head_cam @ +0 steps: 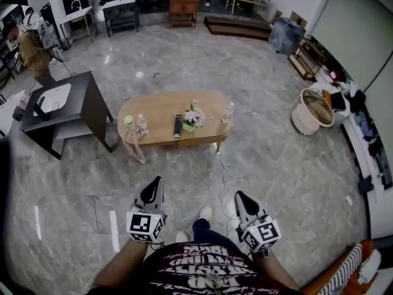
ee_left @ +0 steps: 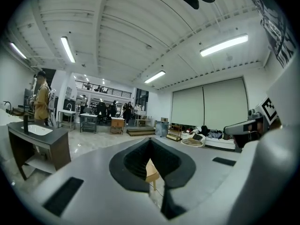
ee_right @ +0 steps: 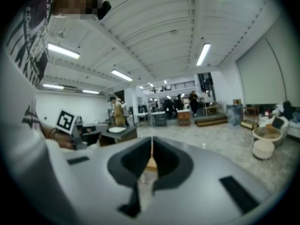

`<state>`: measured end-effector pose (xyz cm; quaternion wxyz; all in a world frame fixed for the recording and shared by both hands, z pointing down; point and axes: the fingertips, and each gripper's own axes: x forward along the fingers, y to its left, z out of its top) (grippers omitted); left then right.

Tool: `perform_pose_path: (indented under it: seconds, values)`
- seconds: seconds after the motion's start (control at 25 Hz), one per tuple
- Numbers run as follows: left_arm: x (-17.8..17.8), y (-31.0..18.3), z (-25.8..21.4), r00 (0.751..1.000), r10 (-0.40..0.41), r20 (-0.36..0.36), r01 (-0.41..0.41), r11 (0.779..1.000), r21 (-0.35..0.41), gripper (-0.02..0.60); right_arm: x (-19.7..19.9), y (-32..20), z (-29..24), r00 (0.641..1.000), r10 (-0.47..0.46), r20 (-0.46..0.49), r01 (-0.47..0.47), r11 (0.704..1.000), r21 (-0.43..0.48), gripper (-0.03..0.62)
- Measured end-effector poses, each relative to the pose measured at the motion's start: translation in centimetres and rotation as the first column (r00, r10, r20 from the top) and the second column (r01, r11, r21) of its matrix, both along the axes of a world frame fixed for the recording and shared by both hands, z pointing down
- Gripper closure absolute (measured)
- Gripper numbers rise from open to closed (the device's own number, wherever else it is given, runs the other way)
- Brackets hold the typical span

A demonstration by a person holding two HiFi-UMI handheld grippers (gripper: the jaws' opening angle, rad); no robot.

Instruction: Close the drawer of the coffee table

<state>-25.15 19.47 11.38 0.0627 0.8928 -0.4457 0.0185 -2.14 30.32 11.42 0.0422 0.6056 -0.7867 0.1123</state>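
The oval wooden coffee table stands mid-floor in the head view, a few steps ahead of me. It carries small bottles, a flower pot and a dark remote. Under its left end a pale part juts toward me; whether this is the drawer I cannot tell. My left gripper and right gripper are held low in front of my body. Both point at the table, well short of it, and are shut on nothing. Through the closed jaws a sliver of the table shows in the left gripper view, and likewise a sliver in the right gripper view.
A dark sink stand is left of the table. A round tub and a cluttered bench lie at the right. A cable trails on the marble floor near the table. A person stands far left. My shoes are below.
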Motion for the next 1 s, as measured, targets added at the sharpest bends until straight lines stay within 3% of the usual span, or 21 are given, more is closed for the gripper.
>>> perform_pose_path:
  seconds: [0.52,1.0]
  values:
    - [2.8,-5.5,4.1,0.999,-0.043,0.033,0.046,0.995,-0.088,0.558,3.9,-6.4,3.0,0.999,-0.023,0.027,0.025,0.996,-0.085,0.559]
    - [10.5,-13.9,1.7,0.996,-0.069,0.05,0.071,0.997,-0.034,0.558,12.2,-14.1,2.1,0.998,-0.035,0.06,0.039,0.997,-0.067,0.559]
